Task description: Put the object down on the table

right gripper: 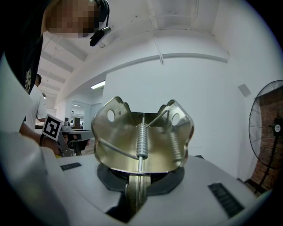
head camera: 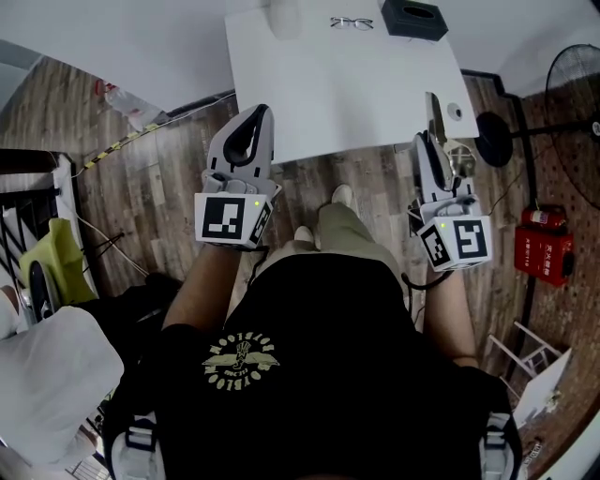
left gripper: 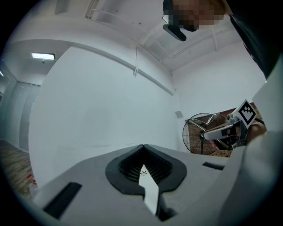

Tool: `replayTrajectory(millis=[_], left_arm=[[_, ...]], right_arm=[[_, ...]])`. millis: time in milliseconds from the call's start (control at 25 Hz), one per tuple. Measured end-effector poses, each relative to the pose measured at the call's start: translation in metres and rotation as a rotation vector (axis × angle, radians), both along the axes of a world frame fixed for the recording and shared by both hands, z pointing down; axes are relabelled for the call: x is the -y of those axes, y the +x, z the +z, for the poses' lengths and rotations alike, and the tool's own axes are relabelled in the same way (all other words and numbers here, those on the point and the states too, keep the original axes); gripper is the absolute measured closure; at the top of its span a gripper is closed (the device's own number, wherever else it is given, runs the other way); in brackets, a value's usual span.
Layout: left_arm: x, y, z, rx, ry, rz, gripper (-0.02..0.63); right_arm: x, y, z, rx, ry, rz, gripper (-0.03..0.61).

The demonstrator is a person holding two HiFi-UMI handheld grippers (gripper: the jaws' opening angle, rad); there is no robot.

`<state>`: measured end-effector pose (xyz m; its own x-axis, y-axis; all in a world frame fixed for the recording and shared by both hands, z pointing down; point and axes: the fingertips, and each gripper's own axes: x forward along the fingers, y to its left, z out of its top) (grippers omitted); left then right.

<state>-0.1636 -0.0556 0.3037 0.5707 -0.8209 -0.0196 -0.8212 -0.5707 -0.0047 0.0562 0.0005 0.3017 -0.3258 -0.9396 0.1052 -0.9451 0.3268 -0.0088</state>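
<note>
A: Jaws of the right gripper (right gripper: 138,170) stand nearly together, pinched on the flat tail of the brass-coloured spring clip (right gripper: 141,132). Those of the left gripper (left gripper: 143,154) are closed on nothing.

B: So the clip is in the air, not yet down on the white table (head camera: 347,103)?

A: Yes, it hangs about at the table's near right corner. The person would do well to carry it level over the bare top, lower it until it rests, and only then part the jaws — well short of the glasses (head camera: 352,22) and black box (head camera: 413,19) at the far edge.
</note>
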Motion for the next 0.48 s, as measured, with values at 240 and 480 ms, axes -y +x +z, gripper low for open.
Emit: replayTrajectory(millis=[240,480], left_arm=[[0.023,0.021,0.002,0.0,-0.01,0.001,0.607],[0.056,0.042,0.005,0.002,-0.016,0.008,0.607]], right_arm=[[0.023,0.016,0.0,0.0,-0.007,-0.008,0.534],[0.057,0.035,0.004,0.01,-0.017,-0.003,0.534]])
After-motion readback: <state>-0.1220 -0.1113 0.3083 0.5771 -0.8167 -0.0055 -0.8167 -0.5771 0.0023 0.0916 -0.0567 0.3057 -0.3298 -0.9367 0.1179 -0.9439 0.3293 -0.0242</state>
